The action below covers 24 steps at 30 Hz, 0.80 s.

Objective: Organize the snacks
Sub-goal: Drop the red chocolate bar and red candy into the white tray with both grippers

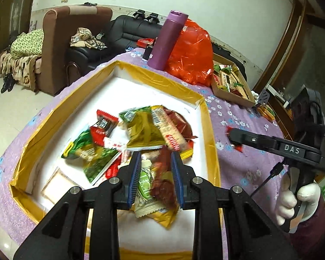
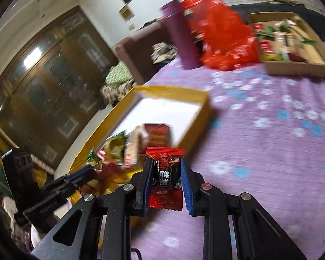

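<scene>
Red foil fills my right gripper [image 2: 165, 174]: its 2 blue pads pinch a red candy [image 2: 165, 179] upright between them, held above the purple flowered tablecloth [image 2: 270, 151], just beside the yellow-rimmed tray [image 2: 202, 117]. My left gripper [image 1: 155, 174] hangs over that tray's snack pile [image 1: 140, 130]. A green-and-white packet [image 1: 146, 186] and a dark red one [image 1: 164, 186] sit between its narrow jaws, but I cannot tell whether they are gripped. A cardboard box [image 1: 234, 96] of sorted snacks stands well apart.
</scene>
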Tool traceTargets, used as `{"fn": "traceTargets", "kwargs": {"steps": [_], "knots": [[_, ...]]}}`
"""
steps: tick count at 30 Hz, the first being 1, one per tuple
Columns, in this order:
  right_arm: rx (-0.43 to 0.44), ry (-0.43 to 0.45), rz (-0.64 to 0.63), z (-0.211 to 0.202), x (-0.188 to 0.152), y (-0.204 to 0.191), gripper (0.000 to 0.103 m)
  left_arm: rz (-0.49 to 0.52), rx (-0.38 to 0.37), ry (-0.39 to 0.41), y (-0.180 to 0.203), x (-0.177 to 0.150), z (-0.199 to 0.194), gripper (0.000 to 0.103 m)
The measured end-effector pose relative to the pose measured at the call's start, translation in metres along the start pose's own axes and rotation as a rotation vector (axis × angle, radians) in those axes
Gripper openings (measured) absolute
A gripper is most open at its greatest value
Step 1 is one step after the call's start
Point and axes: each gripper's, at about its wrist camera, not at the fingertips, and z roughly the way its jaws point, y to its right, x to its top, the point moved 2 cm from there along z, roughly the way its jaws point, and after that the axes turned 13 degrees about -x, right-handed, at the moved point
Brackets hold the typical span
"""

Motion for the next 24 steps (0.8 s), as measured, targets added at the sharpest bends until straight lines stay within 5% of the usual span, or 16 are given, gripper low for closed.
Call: {"fn": "traceTargets", "kwargs": {"steps": [4,6,11,24], "knots": [[0.011,-0.038,-0.047,0.019,-0.002,-0.034,0.025,-0.012,-0.023,0.025,-0.009,0.002,-0.012,0.033],[0.011,-0.064,-0.074,0.028,-0.006,-0.049,0.025,-0.015,-0.020,0.043,-0.014,0.003,-0.020,0.047],[0.026,-0.114,-0.107,0.043,-0.020,-0.066,0.028,-0.027,-0.008,0.074,-0.022,0.004,-0.032,0.053],[-0.002,0.025,-0.119,-0.014,-0.039,-0.057,0.044,0.013,0.008,0.112,0.007,0.008,-0.044,0.062]]}}
